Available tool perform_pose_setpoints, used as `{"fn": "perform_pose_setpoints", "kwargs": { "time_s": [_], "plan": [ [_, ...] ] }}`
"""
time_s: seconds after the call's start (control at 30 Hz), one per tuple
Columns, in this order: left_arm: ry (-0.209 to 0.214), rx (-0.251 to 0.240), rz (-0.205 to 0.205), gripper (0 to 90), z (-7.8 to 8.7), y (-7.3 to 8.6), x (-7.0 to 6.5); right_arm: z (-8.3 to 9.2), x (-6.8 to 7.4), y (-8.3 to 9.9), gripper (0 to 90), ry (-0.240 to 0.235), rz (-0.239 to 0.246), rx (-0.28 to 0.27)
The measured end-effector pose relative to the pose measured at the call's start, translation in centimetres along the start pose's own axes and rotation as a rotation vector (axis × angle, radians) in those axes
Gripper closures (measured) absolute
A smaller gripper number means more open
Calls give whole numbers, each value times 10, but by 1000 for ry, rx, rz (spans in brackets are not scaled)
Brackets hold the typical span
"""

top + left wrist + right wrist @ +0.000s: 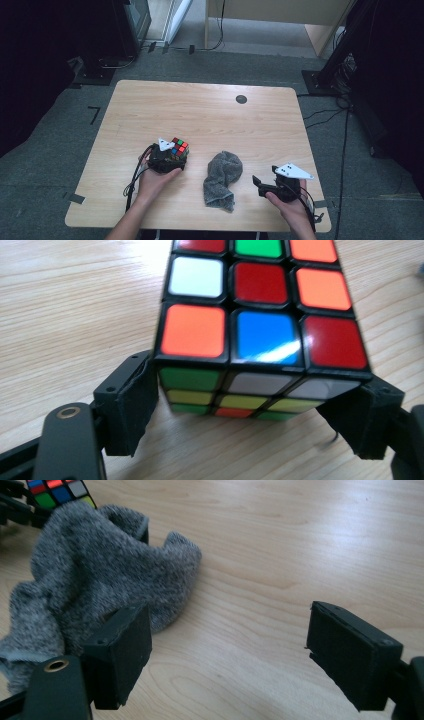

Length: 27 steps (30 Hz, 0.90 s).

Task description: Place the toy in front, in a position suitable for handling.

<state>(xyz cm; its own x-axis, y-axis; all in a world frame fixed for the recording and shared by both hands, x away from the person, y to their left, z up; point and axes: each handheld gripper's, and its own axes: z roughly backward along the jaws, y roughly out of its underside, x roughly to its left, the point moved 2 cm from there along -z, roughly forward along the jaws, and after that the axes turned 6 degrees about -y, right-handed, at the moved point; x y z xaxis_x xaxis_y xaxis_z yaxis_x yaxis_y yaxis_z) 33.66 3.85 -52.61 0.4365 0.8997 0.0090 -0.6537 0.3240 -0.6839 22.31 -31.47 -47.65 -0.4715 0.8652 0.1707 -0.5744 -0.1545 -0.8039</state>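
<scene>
The scrambled multicoloured puzzle cube sits on the pale wooden table, squarely between the left gripper's jaws; they stand wide at its sides, whether pressing I cannot tell. The right gripper gapes empty beside the grey sock.

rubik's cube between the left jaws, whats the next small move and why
Probably close the left gripper on the rubik's cube. Its jaws flank the cube's lower corners at the sides, and it is hard to tell if the pads press yet. The cube rests on the table; the right gripper is open beside the grey cloth.
</scene>
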Motion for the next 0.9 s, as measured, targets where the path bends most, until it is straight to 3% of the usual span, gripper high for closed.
{"fn": "perform_pose_setpoints", "kwargs": {
  "time_s": [0.13,0.17,0.27,0.43,0.57,0.67,0.8,0.9],
  "plan": [
    [-41,2,-9,267,-2,-3,-1,-1,10,-10,183,-23,16,-17],
    [-50,-4,-9,313,-3,-3,-1,-2,14,-14,183,-24,28,-19],
    [-58,-12,-23,338,-3,-3,0,-8,29,-25,181,-35,69,-26],
    [-23,-3,-6,342,3,1,1,-22,58,-44,166,-104,115,-30],
    [-17,-2,13,342,17,3,6,-34,75,-49,148,-165,136,22],
    [2,-29,28,342,31,5,6,-43,81,-46,142,-164,136,44],
    [12,-59,-9,342,44,13,-2,-64,88,-31,137,-166,136,83],
    [55,-75,-17,342,46,20,-6,-76,91,-17,148,-92,175,93]
  ]
}}
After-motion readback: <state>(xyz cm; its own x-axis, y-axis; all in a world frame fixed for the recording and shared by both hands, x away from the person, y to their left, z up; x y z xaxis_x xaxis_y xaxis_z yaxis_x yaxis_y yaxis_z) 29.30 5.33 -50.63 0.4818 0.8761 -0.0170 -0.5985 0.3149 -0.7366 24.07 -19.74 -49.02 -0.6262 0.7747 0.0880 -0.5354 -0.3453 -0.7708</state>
